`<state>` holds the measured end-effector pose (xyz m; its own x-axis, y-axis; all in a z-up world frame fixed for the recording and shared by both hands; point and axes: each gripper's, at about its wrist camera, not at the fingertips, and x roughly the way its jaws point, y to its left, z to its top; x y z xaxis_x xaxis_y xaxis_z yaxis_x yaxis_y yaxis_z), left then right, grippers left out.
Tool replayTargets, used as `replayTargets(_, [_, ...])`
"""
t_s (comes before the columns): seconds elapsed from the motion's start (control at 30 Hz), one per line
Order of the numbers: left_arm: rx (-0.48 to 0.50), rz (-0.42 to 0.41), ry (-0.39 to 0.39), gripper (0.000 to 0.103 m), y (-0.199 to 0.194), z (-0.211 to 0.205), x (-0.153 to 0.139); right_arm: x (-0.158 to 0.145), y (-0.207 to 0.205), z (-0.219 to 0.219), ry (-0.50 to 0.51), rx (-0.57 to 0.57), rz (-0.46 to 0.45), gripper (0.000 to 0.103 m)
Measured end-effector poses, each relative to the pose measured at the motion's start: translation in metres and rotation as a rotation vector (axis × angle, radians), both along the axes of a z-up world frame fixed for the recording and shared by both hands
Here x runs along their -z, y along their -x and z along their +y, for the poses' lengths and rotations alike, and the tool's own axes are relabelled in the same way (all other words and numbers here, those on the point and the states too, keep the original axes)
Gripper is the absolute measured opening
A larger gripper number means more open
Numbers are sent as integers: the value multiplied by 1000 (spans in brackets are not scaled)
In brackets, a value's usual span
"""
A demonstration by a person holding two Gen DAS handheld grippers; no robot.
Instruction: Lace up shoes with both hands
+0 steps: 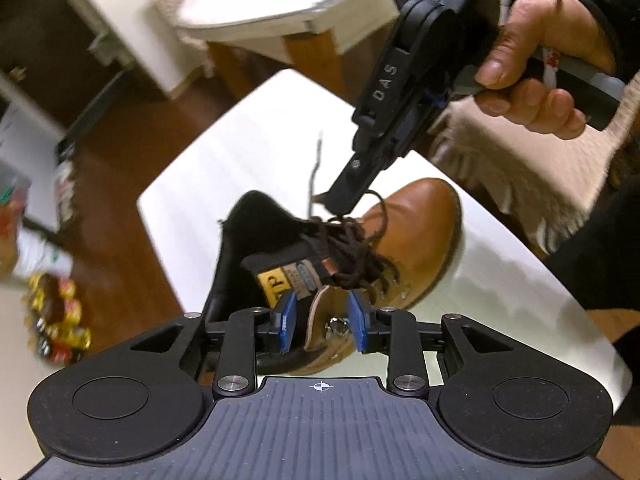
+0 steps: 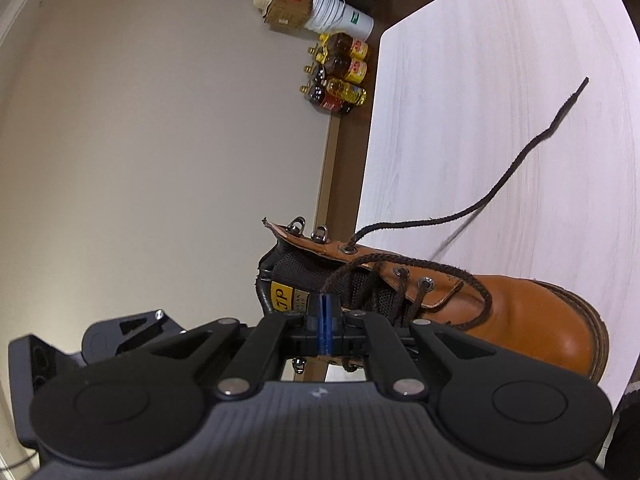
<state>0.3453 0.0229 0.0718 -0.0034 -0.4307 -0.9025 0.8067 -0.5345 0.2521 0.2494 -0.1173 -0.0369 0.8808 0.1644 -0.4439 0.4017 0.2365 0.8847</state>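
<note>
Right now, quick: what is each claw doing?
Left claw: open, astride the boot's eyelet flap, gripping nothing.
Right claw: shut on the lace.

A white counter (image 2: 500, 100) fills the upper right. Bottles (image 2: 340, 76) stand on the brown floor (image 1: 120, 208) beside a plain beige wall (image 2: 160, 140) at left.

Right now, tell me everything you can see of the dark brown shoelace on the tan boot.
The dark brown braided shoelace is only partly threaded through the metal eyelets of the tan leather boot, which stands on the white table; the upper hooks are empty. One free end leaves an upper eyelet and trails out over the table, its tip frayed. Another stretch loops slackly over the vamp and runs into the right gripper, whose blue-padded fingers are shut on it. The left gripper is open and straddles the boot's eyelet flap, not the lace.
</note>
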Motion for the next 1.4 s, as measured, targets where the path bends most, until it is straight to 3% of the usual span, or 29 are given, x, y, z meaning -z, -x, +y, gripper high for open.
replayTargets(0.13, [90,-7,-47,30,-2,-7,16,6,1,9,0,36,-2,2])
replayTargets(0.27, [171,-36,-78,22,2,-5,26,11,-4,16,-3,53,-8,2])
replayTargets(0.47, [314,-103,-21,20,10,26,29,10,-25,16,42,-47,17,2])
replayTargets(0.67, [336,-133,32,20,16,41,34,11,-50,15,87,-177,69,2])
replayTargets(1.1, [279,-110,70,23,11,37,33,19,-81,17,51,-386,123,2])
replayTargets(1.27, [113,-68,134,25,8,39,21,23,-86,16,41,-411,128,2])
replayTargets(1.33, [5,12,199,22,4,52,4,23,-85,16,37,-411,128,2])
replayTargets(1.4, [-100,105,208,19,-1,59,-4,24,-83,16,32,-411,125,2])
